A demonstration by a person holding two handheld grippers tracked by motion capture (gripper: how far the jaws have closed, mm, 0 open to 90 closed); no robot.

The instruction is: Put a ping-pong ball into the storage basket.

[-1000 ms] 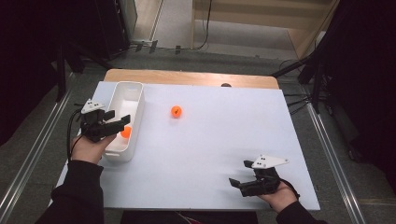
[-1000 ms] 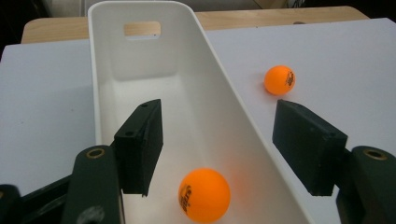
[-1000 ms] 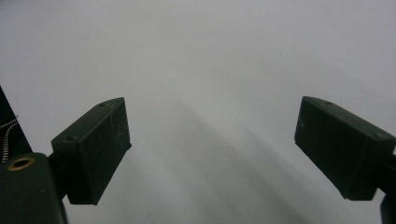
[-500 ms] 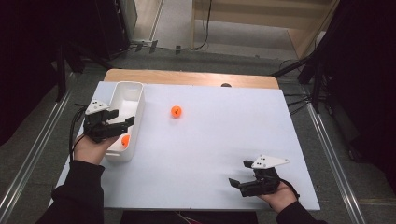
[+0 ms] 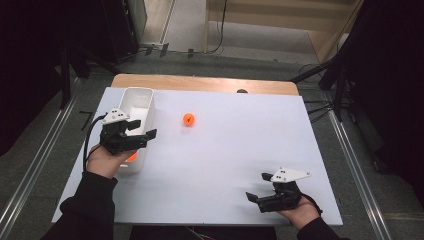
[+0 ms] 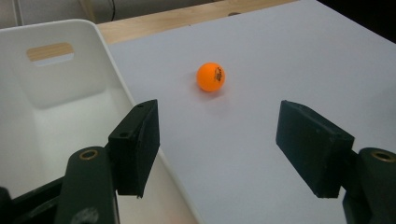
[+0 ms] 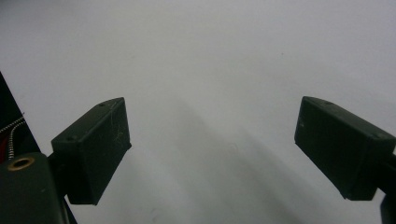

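A white table top (image 5: 210, 165) is spread under both hands, with a strip of bare wood seen along its far edge. At the table's left side a white bin (image 5: 141, 102) is laid lengthwise, and an orange ball (image 5: 132, 157) is partly seen inside its near end, just under the left hand. A second orange ball (image 5: 188, 119) is left out on the open sheet, to the right of the bin and well apart from it.

The left gripper (image 5: 142, 132) is held above the bin's right wall, its jaws spread and nothing lodged between them. Compared with a second earlier, it is found lifted a little and carried toward the far end of the bin, so that the ball in the bin, then close by the jaws, is now left behind near the wrist. In the left gripper view the loose ball (image 6: 210, 77) is framed between the two black pads (image 6: 140, 140), ahead of them and untouched.

From this it is judged that one ball has been delivered and that the remaining ball is being lined up for the next pick-up; a forward reach across the bin wall is still needed.

The right gripper (image 5: 261, 199) is kept at the near right corner, jaws wide and empty, unmoved throughout.
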